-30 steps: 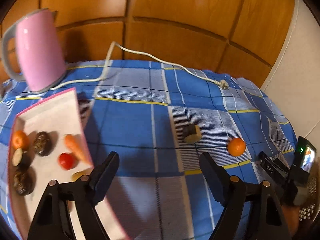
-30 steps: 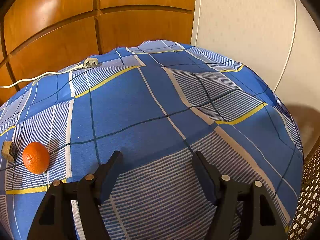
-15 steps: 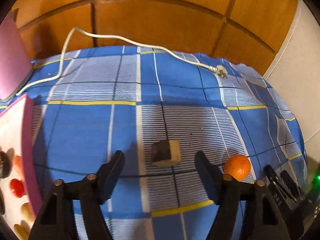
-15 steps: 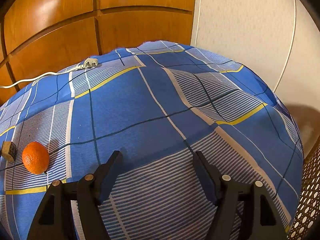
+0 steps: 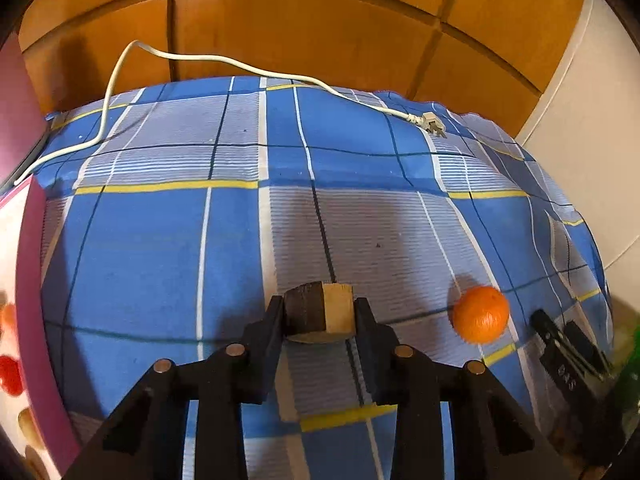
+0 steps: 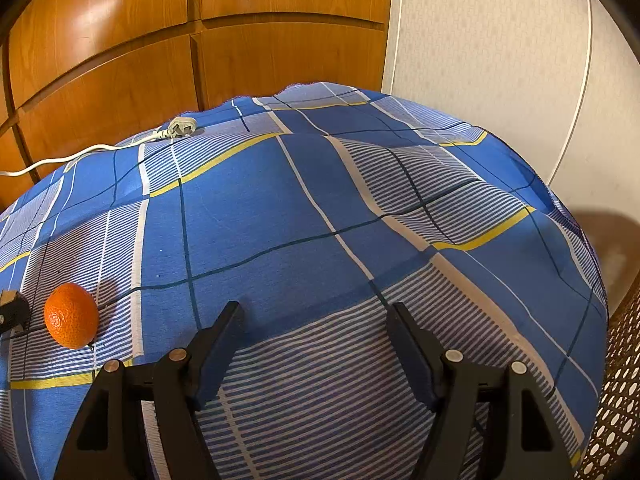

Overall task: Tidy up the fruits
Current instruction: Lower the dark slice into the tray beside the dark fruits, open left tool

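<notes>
left gripper [image 5: 319,312] was clamped on a small brown chunk [image 5: 320,313], some cut fruit piece maybe, sitting on the blue checked cloth [image 5: 160,240]. orange [image 5: 481,314] lay just to its right. right gripper [image 6: 316,326] hung wide apart, holding nothing.

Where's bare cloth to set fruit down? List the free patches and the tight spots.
Free: the wide blue cloth ahead of the open right claw, between the orange and the wall-side edge; also the stretch between the cord and the chunk. Crowded: around the left claw, shut on the chunk, with the orange beside it and the tray at the left.
</notes>
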The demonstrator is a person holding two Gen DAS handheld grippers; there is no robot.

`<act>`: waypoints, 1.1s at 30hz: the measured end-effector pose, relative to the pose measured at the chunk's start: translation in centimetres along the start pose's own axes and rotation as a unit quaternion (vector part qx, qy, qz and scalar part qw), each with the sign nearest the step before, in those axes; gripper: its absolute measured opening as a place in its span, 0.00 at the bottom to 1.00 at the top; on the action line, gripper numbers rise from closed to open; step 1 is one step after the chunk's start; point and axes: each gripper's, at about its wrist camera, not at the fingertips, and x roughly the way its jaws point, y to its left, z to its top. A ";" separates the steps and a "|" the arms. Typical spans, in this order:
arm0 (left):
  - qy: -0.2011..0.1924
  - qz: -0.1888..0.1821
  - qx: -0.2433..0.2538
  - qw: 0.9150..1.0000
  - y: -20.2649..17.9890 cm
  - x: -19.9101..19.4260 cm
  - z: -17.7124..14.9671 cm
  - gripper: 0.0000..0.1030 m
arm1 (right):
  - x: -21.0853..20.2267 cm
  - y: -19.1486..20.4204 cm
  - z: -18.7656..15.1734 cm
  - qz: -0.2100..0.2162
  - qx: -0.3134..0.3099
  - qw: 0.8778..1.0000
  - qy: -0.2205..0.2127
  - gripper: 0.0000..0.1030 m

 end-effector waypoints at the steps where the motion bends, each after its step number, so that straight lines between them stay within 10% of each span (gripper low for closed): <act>1: 0.000 -0.002 -0.004 1.000 0.1 -0.2 -0.2 0.33 | 0.0 0.0 0.0 0.000 0.000 1.000 0.000 0.73; 22: -0.066 -0.039 -0.079 0.994 5.8 -11.7 -5.7 0.33 | 0.0 0.0 -0.1 0.000 0.000 1.000 0.000 0.73; 33: -0.103 0.039 -0.185 0.976 16.1 -17.2 -9.2 0.33 | 0.0 0.1 -0.1 -0.002 -0.002 1.000 0.000 0.73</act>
